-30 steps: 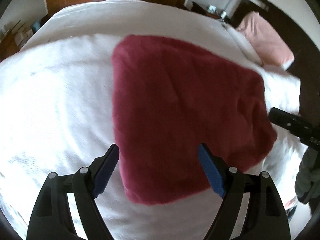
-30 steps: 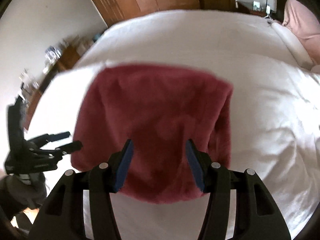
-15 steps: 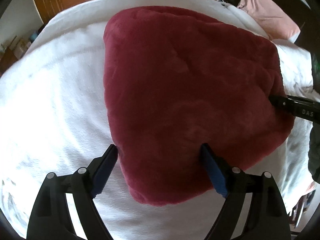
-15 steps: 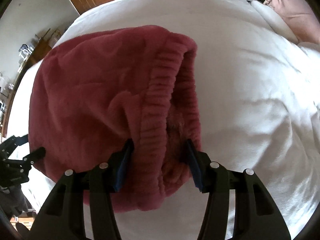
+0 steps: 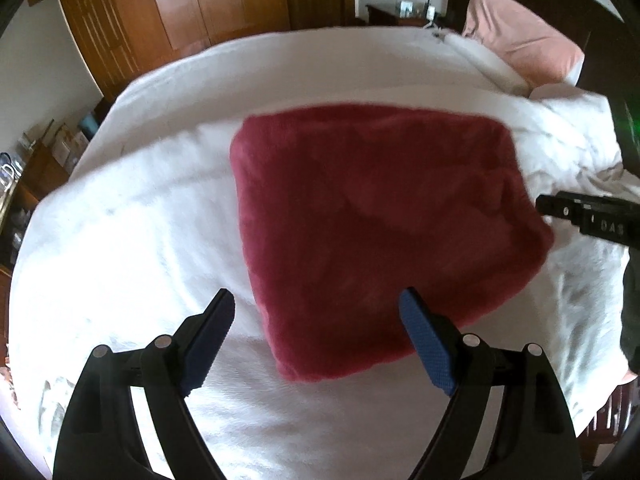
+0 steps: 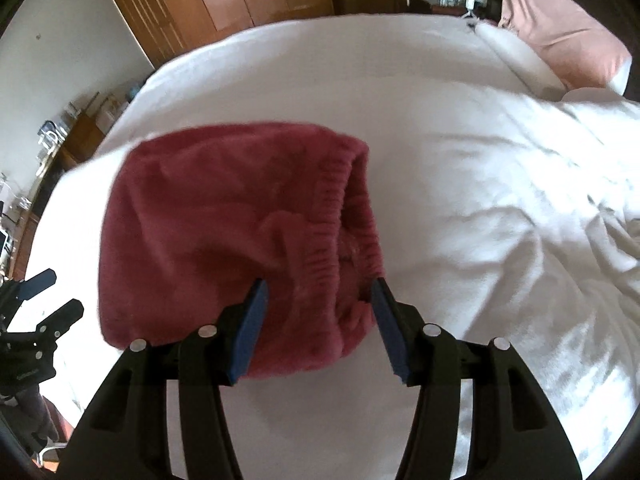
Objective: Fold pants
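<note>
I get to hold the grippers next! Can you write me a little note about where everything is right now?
Left gripper: open, holding nothing, above the near corner of the pants.
Right gripper: open, holding nothing, jaws on either side of the waistband end, not pinching it.
Pants: a red fuzzy bundle, folded into a rough rectangle, lying on the white bed. Pink pillow at the far end.
Done: the pants look folded up compactly.
Left: maybe tidy the loose waistband end, which bulges open. Otherwise it looks nearly finished.
</note>
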### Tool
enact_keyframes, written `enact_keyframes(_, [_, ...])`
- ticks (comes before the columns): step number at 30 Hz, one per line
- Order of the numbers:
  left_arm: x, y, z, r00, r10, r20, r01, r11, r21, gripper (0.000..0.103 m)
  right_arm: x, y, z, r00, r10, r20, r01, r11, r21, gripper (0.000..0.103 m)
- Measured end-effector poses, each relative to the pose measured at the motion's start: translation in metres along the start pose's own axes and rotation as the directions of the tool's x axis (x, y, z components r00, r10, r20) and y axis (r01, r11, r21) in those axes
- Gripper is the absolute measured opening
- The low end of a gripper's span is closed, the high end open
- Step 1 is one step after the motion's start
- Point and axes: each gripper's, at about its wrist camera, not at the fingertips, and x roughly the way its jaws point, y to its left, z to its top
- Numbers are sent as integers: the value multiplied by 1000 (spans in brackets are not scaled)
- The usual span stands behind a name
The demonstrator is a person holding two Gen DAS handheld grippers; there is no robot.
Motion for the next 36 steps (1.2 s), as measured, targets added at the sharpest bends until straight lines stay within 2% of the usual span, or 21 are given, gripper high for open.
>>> enact_keyframes(8, [-46,-7,9,996,-10,89,10,1000,1,84,-66,10,-4,995,37,92,-38,999,14,57])
enact_keyframes(10, [-58,-10,13,994,-14,110,14,1000,5,84,-81,15,-6,992,41,119,-44,999,25,62])
enact_keyframes(13, [-80,-15,12,989,-22,146,21,1000,9,85,-103,22,-8,987,49,156,-56,998,37,63])
enact_keyframes(15, [-89,-15,14,986,-28,164,26,1000,13,90,-115,27,-9,983,53,175,-61,997,38,63])
enact_keyframes(18, [-100,-17,14,982,-40,187,35,999,27,90,-129,34,-11,979,54,199,-62,997,38,64])
enact_keyframes(20, [-106,-18,13,979,-47,197,40,998,38,90,-136,38,-12,976,53,213,-62,997,39,70])
enact_keyframes(22, [-109,-19,12,978,-53,200,45,998,44,92,-141,43,-14,973,43,227,-53,998,38,80])
enact_keyframes(24, [-110,-18,11,979,-52,197,44,998,45,97,-147,48,-17,971,27,238,-36,999,34,80])
enact_keyframes(30, [-114,-13,11,979,-52,195,49,999,22,98,-158,56,-23,967,-5,254,-5,999,37,92])
enact_keyframes(36, [-128,-9,15,971,-4,239,7,1000,-15,98,-174,74,-28,957,-30,289,35,999,-14,98])
